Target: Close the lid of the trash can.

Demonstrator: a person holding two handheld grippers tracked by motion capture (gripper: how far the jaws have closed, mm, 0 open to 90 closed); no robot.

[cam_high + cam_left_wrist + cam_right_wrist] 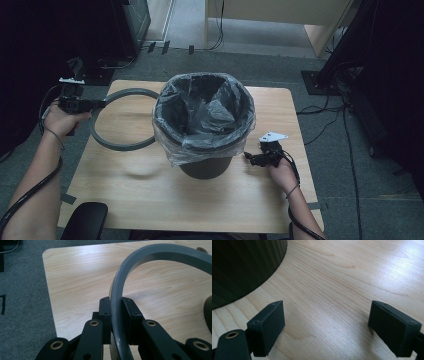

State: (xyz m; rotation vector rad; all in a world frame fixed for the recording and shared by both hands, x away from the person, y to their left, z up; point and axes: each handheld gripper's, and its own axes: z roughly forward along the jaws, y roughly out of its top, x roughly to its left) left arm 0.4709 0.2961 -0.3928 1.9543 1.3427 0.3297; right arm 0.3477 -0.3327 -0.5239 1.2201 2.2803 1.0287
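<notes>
High view: bin (pixel 205 165) stands mid-table (pixel 150 200), clear bag (pixel 172 145) draped over its rim and hanging down the outside. Grey ring (pixel 120 146) is left of the bin, held by the left gripper (pixel 100 104) at the ring's far-left edge; the ring's right side sits against or just beside the bag (can't tell which from here). Whether the ring is off the table I can't tell either, though a faint shadow lies on the wood near it. Right gripper (pixel 248 157) sits low at the bin's right side, near the base, holding nothing.

Left gripper view: jaws pinch the ring (pixel 117 290) across its band, one pad inside the curve, one outside, the ring arcing away over the table (pixel 75 285) toward the bin. Grip looks square, no visible gap.

Right gripper view: jaws spread wide, just bare wood (pixel 332 290) between them; the bin's ribbed wall (pixel 244 265) is off to the upper left, apart from the pads.

My read of the step: ring goes over the bin rim to clamp the bag. To do it well, keep the ring level, centre it over the bin before lowering, and press evenly so the bag isn't dragged down on one side. Right gripper could steady the bin wall (a one-point grip at the ring's edge will want to tilt).
</notes>
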